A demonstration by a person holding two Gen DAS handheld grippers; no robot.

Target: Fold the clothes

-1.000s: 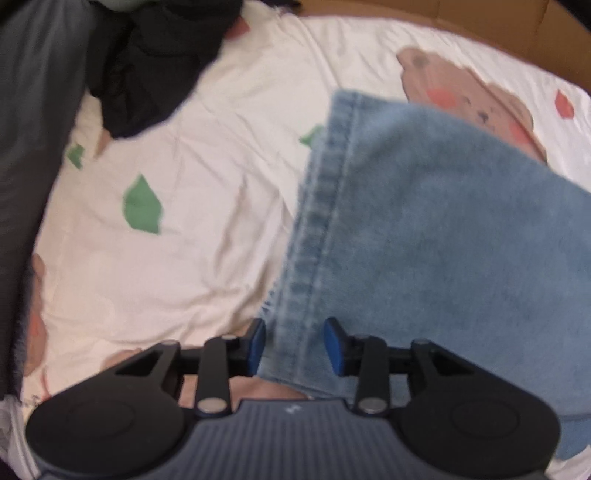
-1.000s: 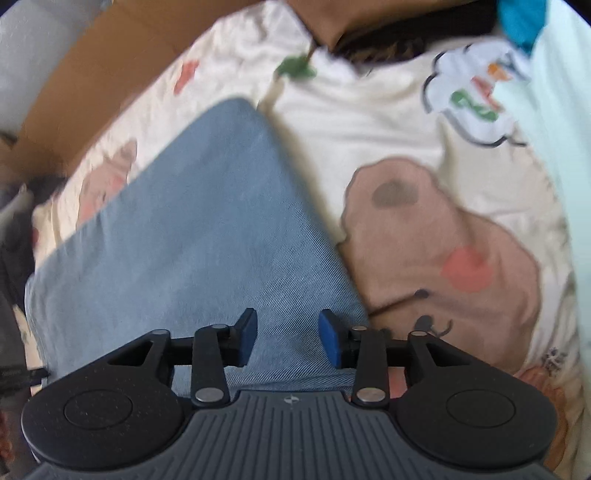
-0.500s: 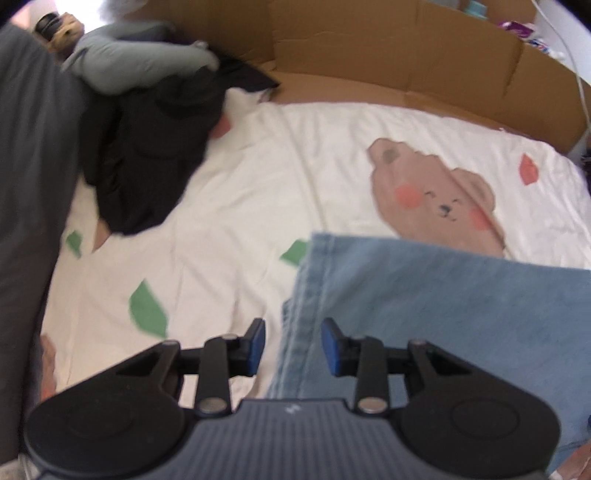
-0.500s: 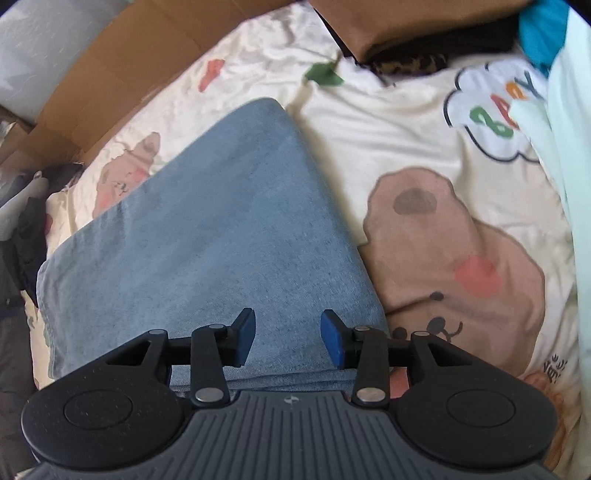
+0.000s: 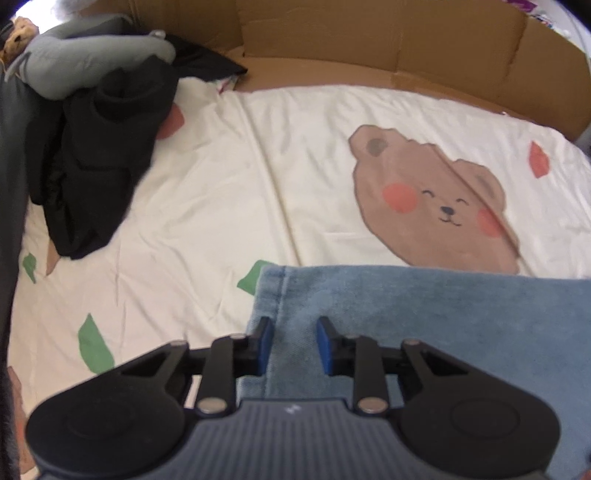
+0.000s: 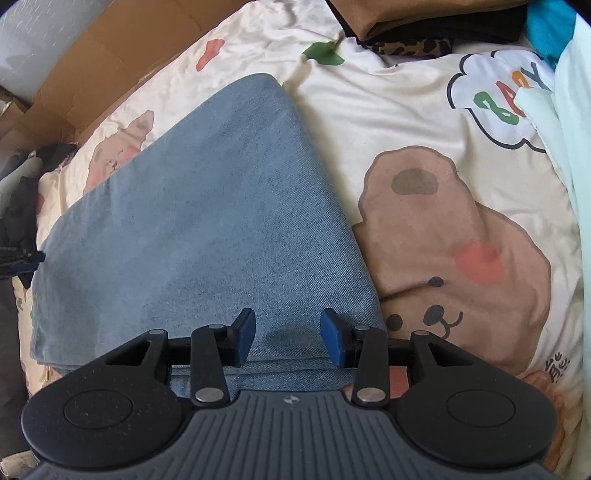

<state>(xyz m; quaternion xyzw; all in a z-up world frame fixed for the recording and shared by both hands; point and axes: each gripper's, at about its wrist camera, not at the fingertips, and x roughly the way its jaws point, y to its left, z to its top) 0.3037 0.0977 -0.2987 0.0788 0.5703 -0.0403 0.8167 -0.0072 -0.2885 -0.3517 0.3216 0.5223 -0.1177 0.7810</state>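
A folded piece of blue denim (image 5: 424, 317) lies flat on a cream bear-print sheet (image 5: 221, 192). My left gripper (image 5: 294, 345) hovers over the denim's stitched hem near its left corner. Its jaws are closing, with the hem strip between the blue pads and a gap still showing on both sides. In the right wrist view the denim (image 6: 207, 206) spreads away up and to the left. My right gripper (image 6: 288, 336) stands open above its near right edge, with the cloth lying flat between and below the pads and untouched by them.
A heap of black clothes (image 5: 103, 155) and a grey garment (image 5: 85, 62) lie at the sheet's far left. Cardboard walls (image 5: 369, 40) bound the back. A stack of brown and leopard-print clothes (image 6: 406, 22) sits at the far right, beside pale mint fabric (image 6: 569, 110).
The left gripper has pulled back across the denim, so the hem corner now lies between slightly narrower jaws and more sheet shows. The right gripper has hardly moved.
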